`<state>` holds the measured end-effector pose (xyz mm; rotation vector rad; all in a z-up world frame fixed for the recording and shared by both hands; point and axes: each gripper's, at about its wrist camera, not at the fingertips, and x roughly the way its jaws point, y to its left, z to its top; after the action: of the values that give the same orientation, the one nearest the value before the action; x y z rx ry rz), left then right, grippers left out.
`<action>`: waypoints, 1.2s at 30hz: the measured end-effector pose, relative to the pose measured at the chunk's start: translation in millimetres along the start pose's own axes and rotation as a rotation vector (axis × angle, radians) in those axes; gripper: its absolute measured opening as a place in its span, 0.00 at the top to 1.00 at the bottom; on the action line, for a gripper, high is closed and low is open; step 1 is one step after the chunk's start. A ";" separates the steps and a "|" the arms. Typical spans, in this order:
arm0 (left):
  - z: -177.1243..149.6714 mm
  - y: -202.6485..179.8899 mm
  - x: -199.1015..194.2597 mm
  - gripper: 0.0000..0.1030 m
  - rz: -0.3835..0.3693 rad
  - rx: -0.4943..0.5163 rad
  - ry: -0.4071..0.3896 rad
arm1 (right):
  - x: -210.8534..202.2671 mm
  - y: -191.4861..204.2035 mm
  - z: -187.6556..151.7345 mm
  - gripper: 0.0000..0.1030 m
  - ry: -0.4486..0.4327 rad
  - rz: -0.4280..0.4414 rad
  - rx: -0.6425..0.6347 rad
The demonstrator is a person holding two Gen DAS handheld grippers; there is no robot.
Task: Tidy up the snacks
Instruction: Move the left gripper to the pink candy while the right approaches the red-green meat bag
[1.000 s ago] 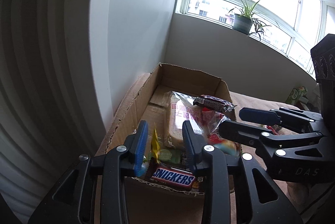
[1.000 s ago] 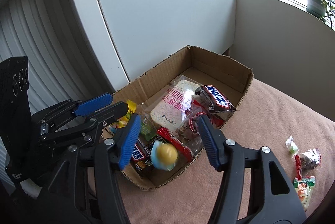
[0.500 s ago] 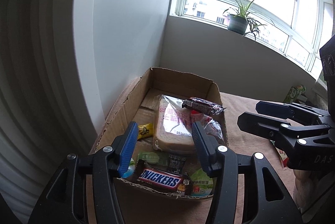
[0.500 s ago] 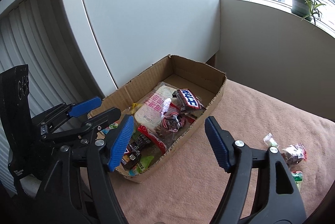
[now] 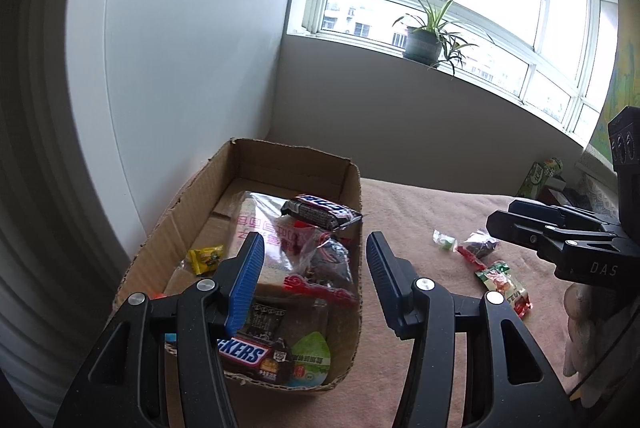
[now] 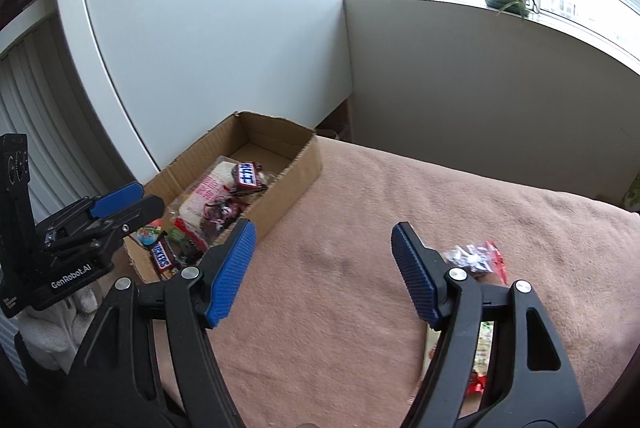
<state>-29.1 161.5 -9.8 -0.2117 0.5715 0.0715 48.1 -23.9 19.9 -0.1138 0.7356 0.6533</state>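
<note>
Corrugated brown cardboard box [image 5: 352, 187] on the pink fleece blanket [image 6: 360, 228], pushed against the white cabinet panel [image 5: 180, 67] at the left, open-topped and part filled. Inside: large clear-wrapped bread pack with pink lettering [image 5: 264, 236] across the middle, dark chocolate bar wrapper with blue-and-white print [image 5: 320, 216] lying on top of it toward the far end, crinkled clear bag with red trim [image 5: 324, 268] nearer. Small yellow candy packet [image 5: 206, 258] alone on the box floor at the left wall. Brown Snickers bar [image 5: 248, 352] and round green-labelled packet [image 5: 310, 352] against the near wall.

Loose on the blanket to the right of the box, well apart from it: small green-and-white sweet [image 5: 445, 240], dark crinkly bag with red edge [image 5: 478, 248], red-and-green packet [image 5: 504, 282].

Left gripper [image 5: 316, 280] angled down over the near right corner of the box, blue pads spread apart, nothing between them, nothing touched. Right gripper [image 6: 324, 268] tilted down over bare blanket between box and loose snacks, pads wide apart and empty, dark crinkly bag just beyond its right finger. Pale gloved hand [image 5: 584, 332] under the right gripper's body.
</note>
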 end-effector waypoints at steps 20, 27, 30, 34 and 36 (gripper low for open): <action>-8.6 -94.6 40.5 0.49 -0.126 0.099 0.105 | 27.2 -94.2 -77.1 0.29 0.241 -0.204 0.007; -8.1 -96.9 45.1 0.49 -0.146 0.088 0.120 | 43.4 -82.4 -84.5 0.29 0.283 -0.236 -0.058; -9.4 -99.9 46.7 0.49 -0.153 0.093 0.128 | 46.4 -85.1 -85.8 0.24 0.292 -0.251 -0.067; -11.4 -102.7 48.0 0.49 -0.157 0.103 0.138 | 43.1 -101.7 -84.7 0.18 0.296 -0.228 -0.002; -12.6 -104.3 49.0 0.49 -0.159 0.108 0.143 | 39.8 -112.0 -85.3 0.18 0.297 -0.209 0.041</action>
<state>18.5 57.3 -28.1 -0.1577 0.6973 -0.1297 86.2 -119.9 -83.8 -0.2503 1.0072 0.4253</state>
